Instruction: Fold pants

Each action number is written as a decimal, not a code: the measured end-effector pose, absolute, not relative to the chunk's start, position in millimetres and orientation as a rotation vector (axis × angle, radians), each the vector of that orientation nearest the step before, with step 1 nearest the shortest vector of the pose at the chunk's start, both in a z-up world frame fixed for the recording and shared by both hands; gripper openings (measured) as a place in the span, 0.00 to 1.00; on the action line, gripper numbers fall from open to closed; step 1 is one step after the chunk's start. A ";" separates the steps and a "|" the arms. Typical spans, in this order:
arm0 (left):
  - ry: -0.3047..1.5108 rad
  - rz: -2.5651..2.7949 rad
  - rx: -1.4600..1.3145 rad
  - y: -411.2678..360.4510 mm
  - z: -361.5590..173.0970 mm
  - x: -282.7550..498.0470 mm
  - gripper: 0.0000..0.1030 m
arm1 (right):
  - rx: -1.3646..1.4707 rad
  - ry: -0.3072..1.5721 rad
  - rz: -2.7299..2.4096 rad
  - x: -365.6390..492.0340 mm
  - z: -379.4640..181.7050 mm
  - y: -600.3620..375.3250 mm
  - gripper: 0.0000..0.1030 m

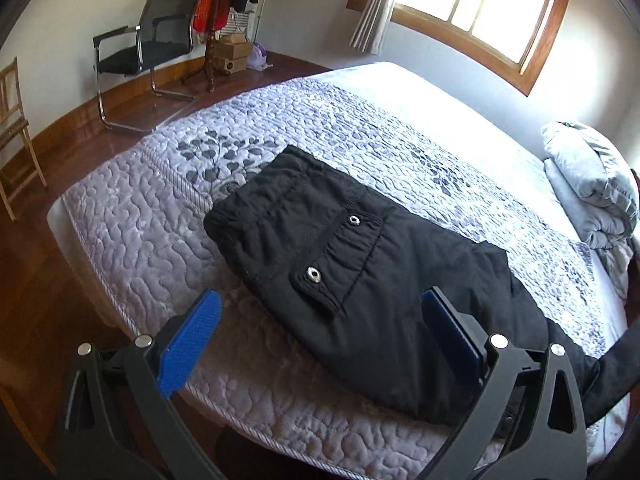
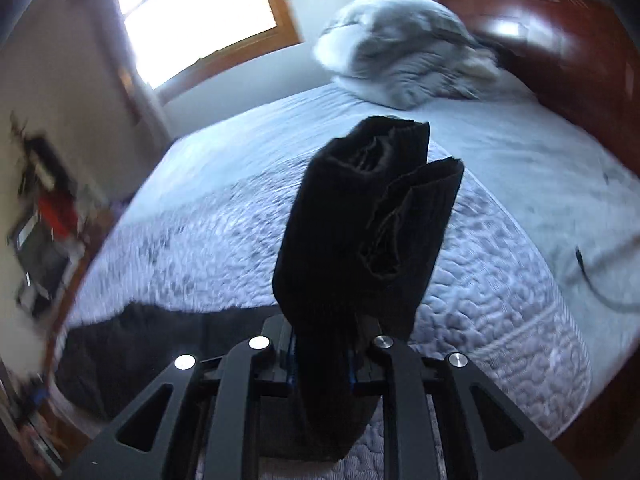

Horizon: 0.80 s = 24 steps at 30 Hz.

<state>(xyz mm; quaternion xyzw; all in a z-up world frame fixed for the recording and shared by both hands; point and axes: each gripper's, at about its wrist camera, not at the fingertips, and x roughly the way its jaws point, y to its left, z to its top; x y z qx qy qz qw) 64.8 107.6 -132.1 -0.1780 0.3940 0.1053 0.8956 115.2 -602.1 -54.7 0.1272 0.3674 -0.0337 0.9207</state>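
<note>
Black pants (image 1: 340, 264) lie on the quilted bed (image 1: 132, 216), waist end toward the far left, a flap pocket with two metal snaps facing up. My left gripper (image 1: 320, 344) is open and empty, its blue pads (image 1: 188, 344) hovering over the near edge of the pants. My right gripper (image 2: 320, 360) is shut on the leg ends of the pants (image 2: 360, 220), which stand up bunched above the fingers, lifted off the bed. The rest of the pants (image 2: 132, 344) trails to the lower left in the right wrist view.
A grey pillow (image 1: 592, 184) lies at the head of the bed by a dark wooden headboard (image 2: 568, 52). A black chair (image 1: 148, 44), a coat stand and boxes stand on the wooden floor beyond the bed. A window (image 1: 480, 4) is on the far wall.
</note>
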 end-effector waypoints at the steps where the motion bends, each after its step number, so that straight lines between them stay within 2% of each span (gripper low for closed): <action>1: 0.817 0.214 -0.376 107.1 -132.8 63.9 0.97 | 0.215 0.761 -0.037 119.2 -55.0 -583.4 0.17; 6: 0.834 0.210 -0.383 105.1 -138.3 60.9 0.97 | 0.163 0.827 0.124 130.5 -75.3 -520.8 0.17; 17: 0.881 0.230 -0.421 110.8 -153.7 56.0 0.97 | 0.110 1.021 0.270 137.0 -150.0 -454.3 0.17; 24: 0.906 0.234 -0.431 112.1 -162.4 55.1 0.97 | 0.074 1.013 0.279 134.6 -147.8 -444.8 0.17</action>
